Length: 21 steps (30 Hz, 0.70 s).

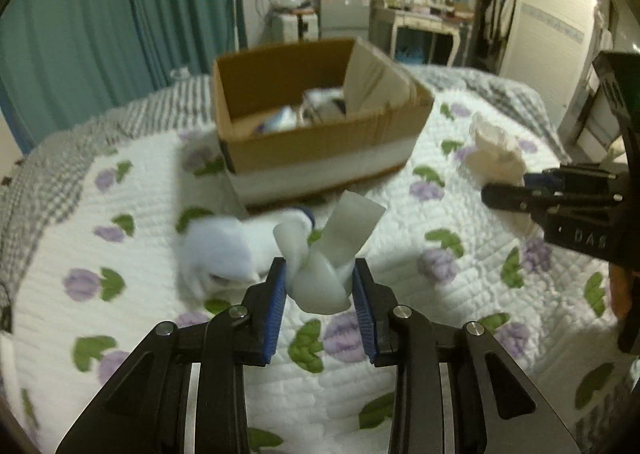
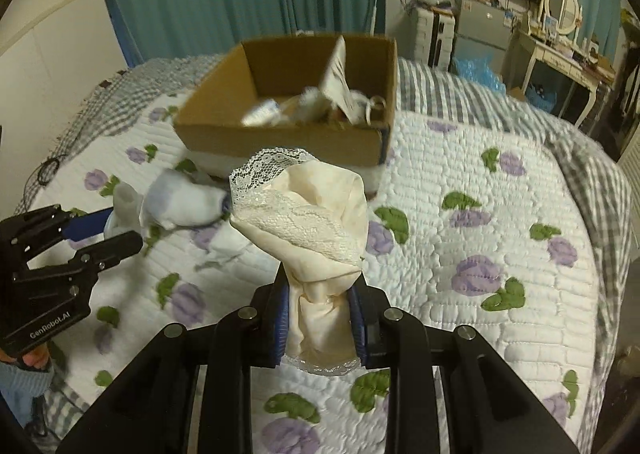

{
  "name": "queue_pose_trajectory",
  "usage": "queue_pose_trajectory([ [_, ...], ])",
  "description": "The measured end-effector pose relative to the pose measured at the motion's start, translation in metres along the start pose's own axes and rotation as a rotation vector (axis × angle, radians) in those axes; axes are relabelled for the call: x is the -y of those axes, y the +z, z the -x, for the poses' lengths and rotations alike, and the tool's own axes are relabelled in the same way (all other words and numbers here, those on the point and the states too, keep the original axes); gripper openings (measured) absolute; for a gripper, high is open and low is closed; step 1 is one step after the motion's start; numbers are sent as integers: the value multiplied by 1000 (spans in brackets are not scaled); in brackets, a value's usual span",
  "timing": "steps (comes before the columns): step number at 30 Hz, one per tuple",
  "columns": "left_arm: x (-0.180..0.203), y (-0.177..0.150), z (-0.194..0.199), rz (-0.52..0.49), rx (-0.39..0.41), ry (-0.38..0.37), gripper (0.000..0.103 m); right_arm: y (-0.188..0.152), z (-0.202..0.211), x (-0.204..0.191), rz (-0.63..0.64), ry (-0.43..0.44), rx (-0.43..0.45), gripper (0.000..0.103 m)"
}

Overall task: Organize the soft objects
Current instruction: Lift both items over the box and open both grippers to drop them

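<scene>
My left gripper [image 1: 320,278] is shut on a pale knotted cloth [image 1: 320,282], held just above the quilt; it also shows in the right wrist view [image 2: 124,196]. A white sock with a blue cuff [image 1: 236,246] lies on the quilt just left of it, in front of the cardboard box [image 1: 320,146]. My right gripper [image 2: 320,318] is shut on a cream cloth with lace trim [image 2: 312,214], raised above the bed, short of the box [image 2: 280,138]. The cream cloth also shows in the left wrist view [image 1: 496,158]. The box holds several soft items.
The bed is covered by a white quilt with purple flowers [image 2: 460,222] over a grey checked sheet [image 2: 452,82]. Teal curtains [image 1: 100,14] hang behind. A dressing table with mirror [image 1: 420,14] and a wardrobe [image 1: 552,14] stand beyond the bed.
</scene>
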State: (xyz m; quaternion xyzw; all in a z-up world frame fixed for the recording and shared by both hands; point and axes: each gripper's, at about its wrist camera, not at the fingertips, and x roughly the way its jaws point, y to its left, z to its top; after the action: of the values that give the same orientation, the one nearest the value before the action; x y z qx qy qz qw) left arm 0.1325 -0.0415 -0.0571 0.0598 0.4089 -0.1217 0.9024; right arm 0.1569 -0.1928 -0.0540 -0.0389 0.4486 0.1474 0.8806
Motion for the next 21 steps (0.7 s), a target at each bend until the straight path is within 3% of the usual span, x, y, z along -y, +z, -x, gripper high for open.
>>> queue_pose_trajectory([
  [12,-6,38,65,-7,160,17,32,35,70,-36,59,-6,137,25],
  [21,-19,79,81,-3,235,31,32,75,91,-50,95,6,217,25],
])
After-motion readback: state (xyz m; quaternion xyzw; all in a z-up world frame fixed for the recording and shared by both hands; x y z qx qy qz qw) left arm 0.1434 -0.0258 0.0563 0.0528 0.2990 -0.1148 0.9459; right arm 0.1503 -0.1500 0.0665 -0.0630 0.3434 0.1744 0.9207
